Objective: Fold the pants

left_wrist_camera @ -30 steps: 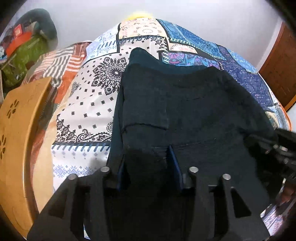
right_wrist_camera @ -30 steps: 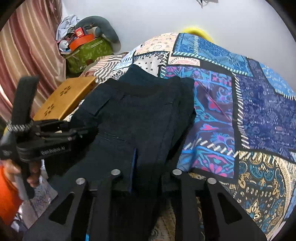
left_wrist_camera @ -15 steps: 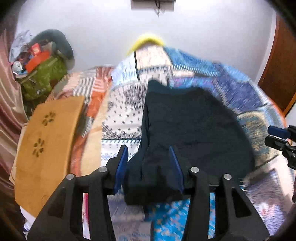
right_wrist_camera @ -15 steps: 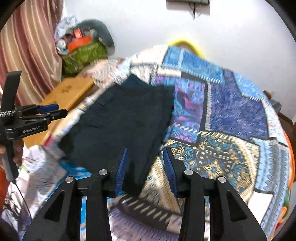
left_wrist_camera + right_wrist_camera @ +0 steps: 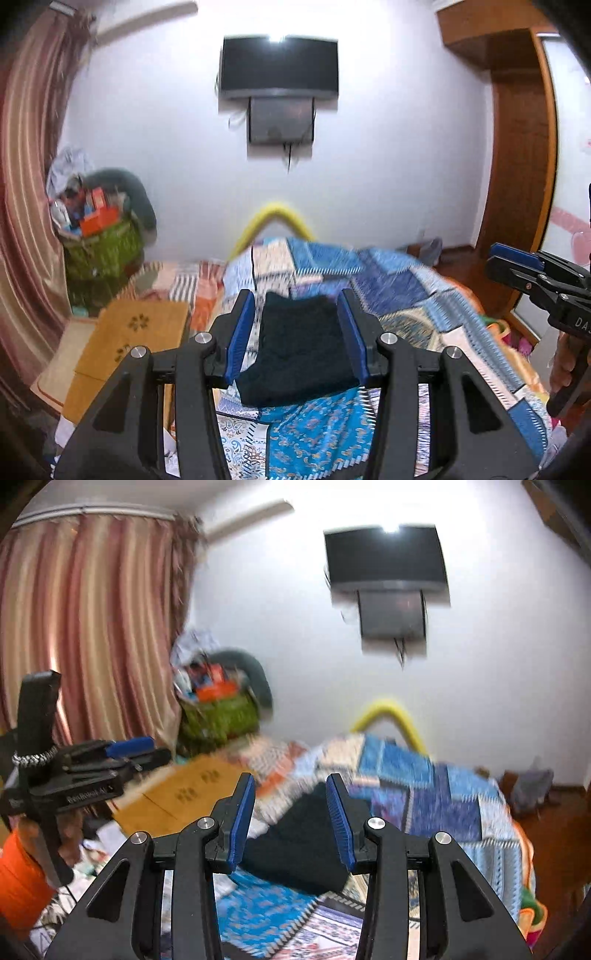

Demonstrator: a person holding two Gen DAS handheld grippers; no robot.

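Observation:
The dark pants (image 5: 301, 347) lie folded into a compact rectangle on the patchwork bedspread (image 5: 417, 295); they also show in the right wrist view (image 5: 299, 845). My left gripper (image 5: 297, 336) is open and empty, held well above and back from the pants. My right gripper (image 5: 291, 819) is open and empty, also raised clear of the pants. Each gripper shows at the edge of the other's view, the right gripper (image 5: 535, 273) on the right and the left gripper (image 5: 92, 764) on the left.
A wooden lap table (image 5: 122, 339) lies left of the bed. A green basket full of items (image 5: 99, 240) stands in the corner by the striped curtain (image 5: 88, 627). A TV (image 5: 279, 68) hangs on the wall. A wooden door frame (image 5: 517, 184) is at right.
Both grippers let go of the pants, opened, and pulled up and back from the bed. The pants now lie folded and far smaller in both views.

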